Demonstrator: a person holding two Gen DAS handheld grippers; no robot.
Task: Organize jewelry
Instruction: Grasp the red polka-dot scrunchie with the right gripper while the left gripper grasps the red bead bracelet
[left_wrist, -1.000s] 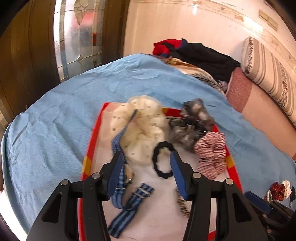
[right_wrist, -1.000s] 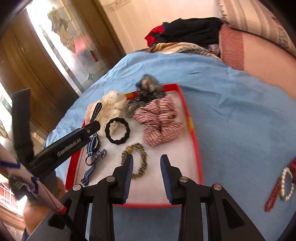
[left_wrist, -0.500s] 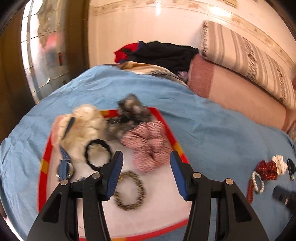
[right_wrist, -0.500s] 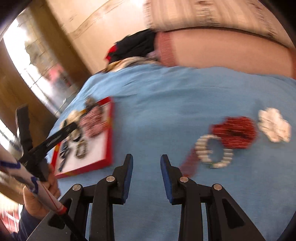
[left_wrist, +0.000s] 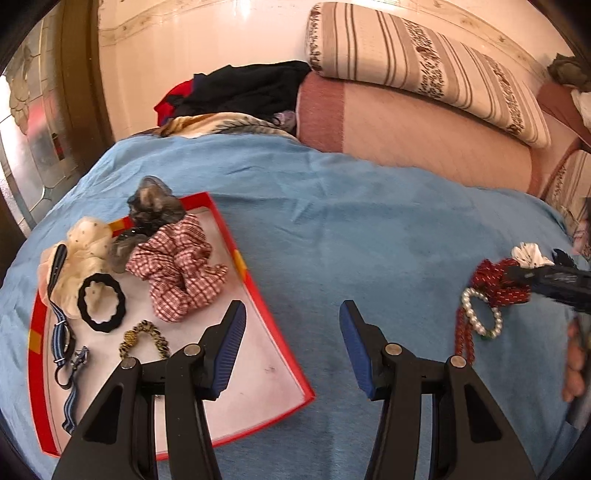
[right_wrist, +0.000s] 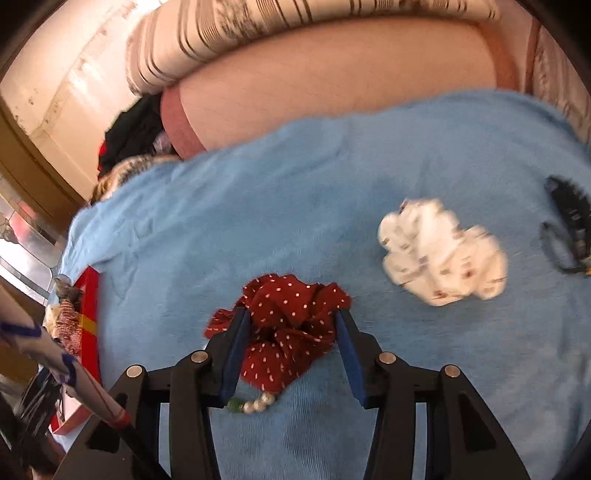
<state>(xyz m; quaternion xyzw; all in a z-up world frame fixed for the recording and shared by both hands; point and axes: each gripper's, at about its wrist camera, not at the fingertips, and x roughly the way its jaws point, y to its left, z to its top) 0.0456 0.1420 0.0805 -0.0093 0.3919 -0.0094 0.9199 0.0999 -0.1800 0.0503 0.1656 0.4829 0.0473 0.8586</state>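
The red dotted scrunchie (right_wrist: 291, 328) is lying on the blue bedspread (right_wrist: 258, 221), bracketed by the right tongs (right_wrist: 291, 354), which are closing around it. The left tongs (left_wrist: 291, 347) are held wide, empty, beside the red tray (left_wrist: 258, 291) of hair ties.

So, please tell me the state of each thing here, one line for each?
Right gripper: jaws closing, red dotted scrunchie between them.
Left gripper: open, nothing between its fingers.
Red tray: holds several hair ties.
Pearl bracelet: on the blue cloth.
White scrunchie: on the cloth, untouched.
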